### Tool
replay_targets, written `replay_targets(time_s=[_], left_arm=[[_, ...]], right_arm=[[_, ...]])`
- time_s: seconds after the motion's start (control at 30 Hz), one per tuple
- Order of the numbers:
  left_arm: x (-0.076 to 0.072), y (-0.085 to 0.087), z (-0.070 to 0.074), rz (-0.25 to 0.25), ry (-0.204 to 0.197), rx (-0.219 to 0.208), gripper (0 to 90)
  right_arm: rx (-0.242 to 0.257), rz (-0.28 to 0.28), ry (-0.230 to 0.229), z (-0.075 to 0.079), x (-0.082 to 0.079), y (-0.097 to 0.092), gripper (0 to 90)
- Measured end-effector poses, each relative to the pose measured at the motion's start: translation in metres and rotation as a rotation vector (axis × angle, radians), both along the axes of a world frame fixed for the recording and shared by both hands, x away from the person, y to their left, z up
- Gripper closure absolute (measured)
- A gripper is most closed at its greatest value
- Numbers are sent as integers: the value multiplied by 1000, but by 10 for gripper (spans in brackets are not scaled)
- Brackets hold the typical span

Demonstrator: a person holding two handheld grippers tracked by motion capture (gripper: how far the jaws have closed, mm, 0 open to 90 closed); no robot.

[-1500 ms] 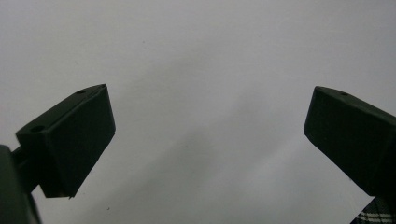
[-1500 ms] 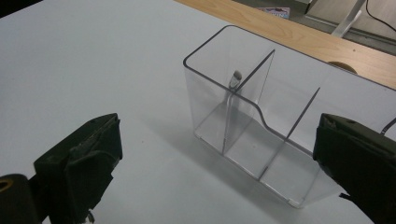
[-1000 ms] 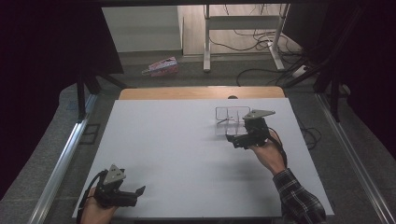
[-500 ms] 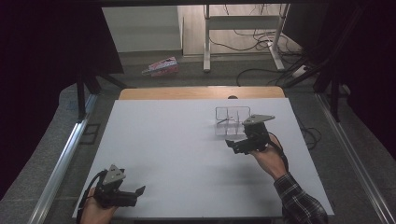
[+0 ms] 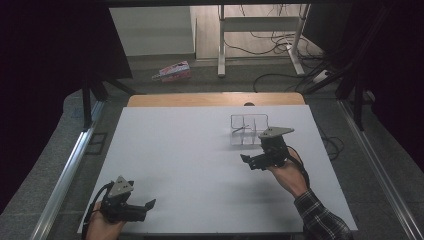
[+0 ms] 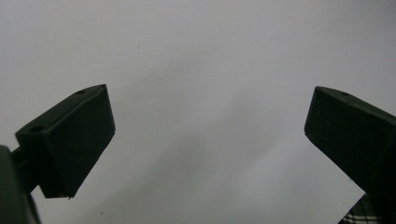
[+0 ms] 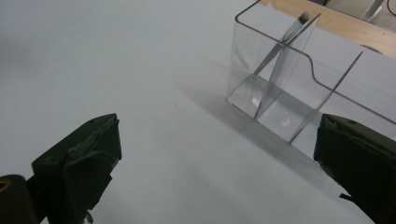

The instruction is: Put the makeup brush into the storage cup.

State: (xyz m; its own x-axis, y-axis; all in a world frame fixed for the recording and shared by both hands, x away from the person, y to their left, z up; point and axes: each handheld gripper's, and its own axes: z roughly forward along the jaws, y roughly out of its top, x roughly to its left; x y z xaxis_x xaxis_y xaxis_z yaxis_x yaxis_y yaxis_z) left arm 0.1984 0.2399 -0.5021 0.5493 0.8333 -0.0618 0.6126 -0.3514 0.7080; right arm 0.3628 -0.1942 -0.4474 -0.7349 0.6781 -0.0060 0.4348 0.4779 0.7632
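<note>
A clear plastic organiser [image 5: 248,129] with dividers stands on the white table [image 5: 190,150], right of the middle. In the right gripper view the organiser [image 7: 299,93] holds a thin grey stick [image 7: 280,44] that leans in its left compartment. My right gripper [image 5: 248,162] hovers just in front of the organiser, apart from it. Its jaws are spread wide, and the right gripper [image 7: 217,140] holds nothing. My left gripper [image 5: 147,207] rests near the table's front left corner. It stands open over bare table, as the left gripper [image 6: 205,112] view shows.
A wooden strip [image 5: 215,99] runs along the table's far edge. On the floor beyond lie a pink packet [image 5: 172,71] and several cables [image 5: 280,50]. Metal rails [image 5: 65,175] flank the table. A plaid sleeve [image 5: 320,220] covers the right forearm.
My right gripper has drawn back a little from the organiser toward the near side. The left gripper has stayed where it was.
</note>
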Motion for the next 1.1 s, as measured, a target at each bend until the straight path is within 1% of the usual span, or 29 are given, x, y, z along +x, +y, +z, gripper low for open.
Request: replay_targets(time_s=[0.03, 0.23, 0.53, 0.67, 0.9, 1.1], left_arm=[[0, 0, 0, -9, -5, -5, 21], [-1, -1, 0, -19, -13, -5, 20], [-1, -2, 0, -23, -23, -11, 13], [-1, -1, 0, -24, -23, -13, 11], [-1, -1, 0, -19, -22, -23, 0], [-1, -1, 0, -15, -25, -20, 0]], right_arm=[[0, 6, 3, -1, -2, 0, 5], [-6, 18, 17, -3, -7, 1, 1], [-10, 35, 41, -6, -14, 2, 0], [-6, 39, 41, -8, -19, 2, 0], [-14, 49, 46, -10, -27, 4, 0], [-18, 52, 49, -12, -33, 4, 0]])
